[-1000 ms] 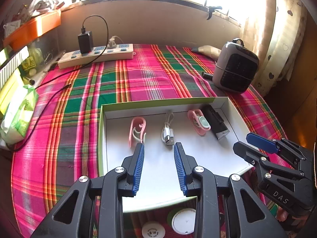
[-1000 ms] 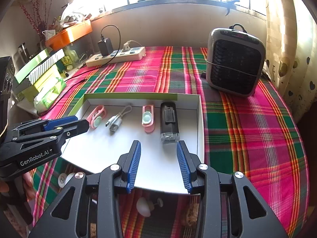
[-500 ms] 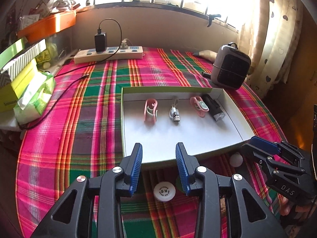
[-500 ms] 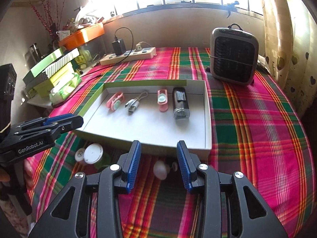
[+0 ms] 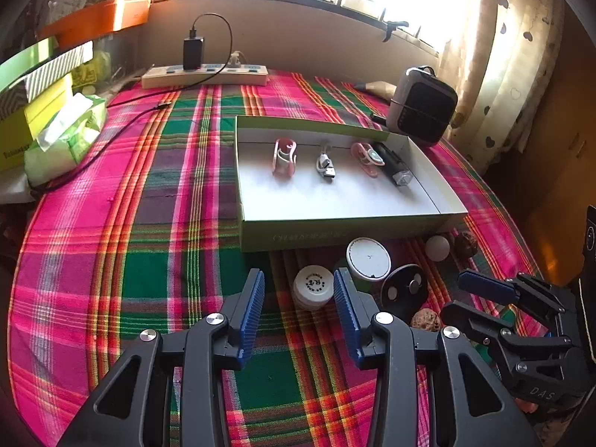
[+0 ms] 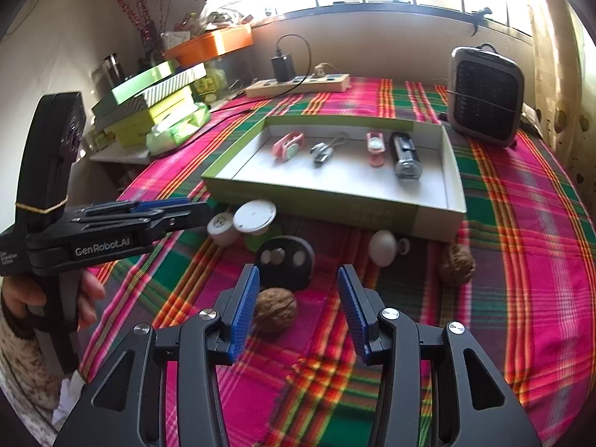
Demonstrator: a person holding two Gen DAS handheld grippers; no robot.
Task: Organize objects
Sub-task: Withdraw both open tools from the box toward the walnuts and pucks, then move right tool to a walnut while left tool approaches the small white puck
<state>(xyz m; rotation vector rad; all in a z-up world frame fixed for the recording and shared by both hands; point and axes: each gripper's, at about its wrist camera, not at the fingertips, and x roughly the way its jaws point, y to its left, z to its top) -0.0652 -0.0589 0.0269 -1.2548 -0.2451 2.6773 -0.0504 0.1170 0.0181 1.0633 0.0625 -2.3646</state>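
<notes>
A green-walled white box [image 5: 346,225] [image 6: 335,205] holds two pink clips, a USB cable [image 5: 325,164] and a black device [image 6: 406,154]. On the plaid cloth in front of it lie a small white jar [image 5: 313,287], a white-lidded pot [image 5: 368,259], a black disc [image 6: 285,260], a white egg shape [image 6: 381,247] and two walnuts [image 6: 275,309] [image 6: 456,264]. My left gripper [image 5: 298,290] hovers near the jar, jaws opening, gripping nothing. My right gripper [image 6: 298,287] hangs over the near walnut, jaws opening, also empty.
A grey heater [image 6: 484,98] stands at the back right. A power strip [image 5: 205,76] with a black charger lies at the back. Stacked boxes [image 6: 149,108] and a tissue pack [image 5: 67,138] line the left edge. A curtain [image 5: 503,56] hangs on the right.
Both grippers have drawn back from over the box toward the near side. The loose items in front of the box have come into view. Both pairs of jaws stand wider.
</notes>
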